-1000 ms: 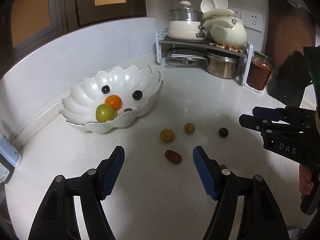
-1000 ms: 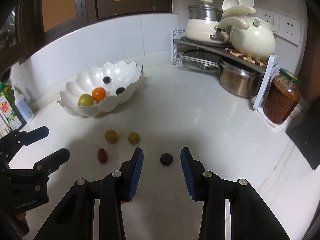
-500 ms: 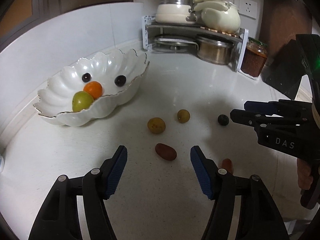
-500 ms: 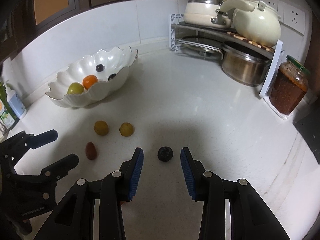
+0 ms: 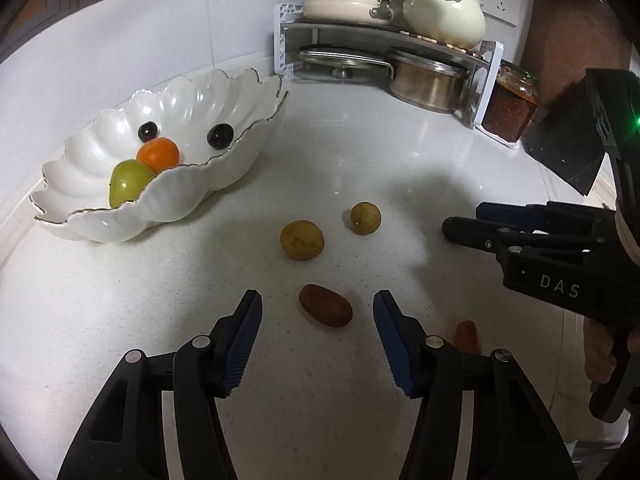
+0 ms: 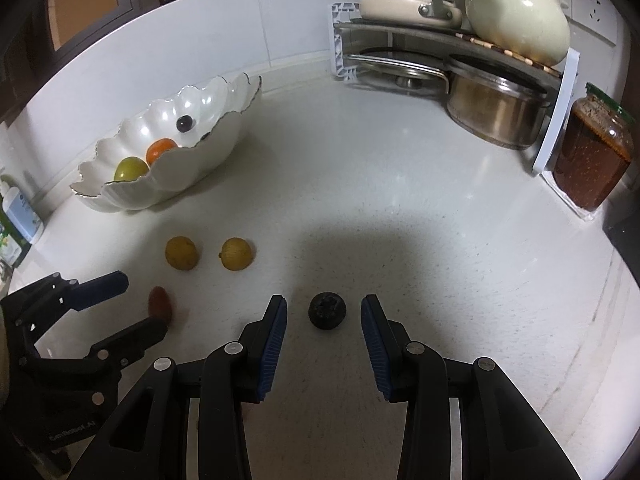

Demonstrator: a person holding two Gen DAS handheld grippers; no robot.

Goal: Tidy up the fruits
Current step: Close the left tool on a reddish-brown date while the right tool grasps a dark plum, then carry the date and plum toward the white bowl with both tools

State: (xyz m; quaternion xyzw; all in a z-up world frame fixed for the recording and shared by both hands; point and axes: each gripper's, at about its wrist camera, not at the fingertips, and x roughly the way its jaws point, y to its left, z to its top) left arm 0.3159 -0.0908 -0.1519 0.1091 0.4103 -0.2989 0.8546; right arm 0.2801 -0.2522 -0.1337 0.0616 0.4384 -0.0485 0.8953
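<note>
A red-brown date (image 5: pixel 326 306) lies on the white counter between the blue pads of my left gripper (image 5: pixel 316 300). Its jaws are closing and neither pad touches the date. My right gripper (image 6: pixel 324 307) stands open around a small dark fruit (image 6: pixel 327 311), with a gap on both sides. Two yellow-brown round fruits (image 5: pixel 302 239) (image 5: pixel 365 218) sit just beyond. The white scalloped bowl (image 5: pixel 168 216) at the left holds a green fruit (image 5: pixel 128 182), an orange one (image 5: pixel 158 154) and two dark ones. A red fruit (image 5: pixel 466 334) peeks from behind my left gripper's right finger.
A corner rack (image 6: pixel 452 40) with pots and a cream kettle stands at the back right. Beside it is a jar of red sauce (image 6: pixel 592 160). A bottle (image 6: pixel 20 216) stands at the far left, and a black board (image 5: pixel 568 148) leans at the right.
Both grippers have sunk toward the counter and tilted down. The left jaws have narrowed around the date. The dark fruit now sits between the right pads.
</note>
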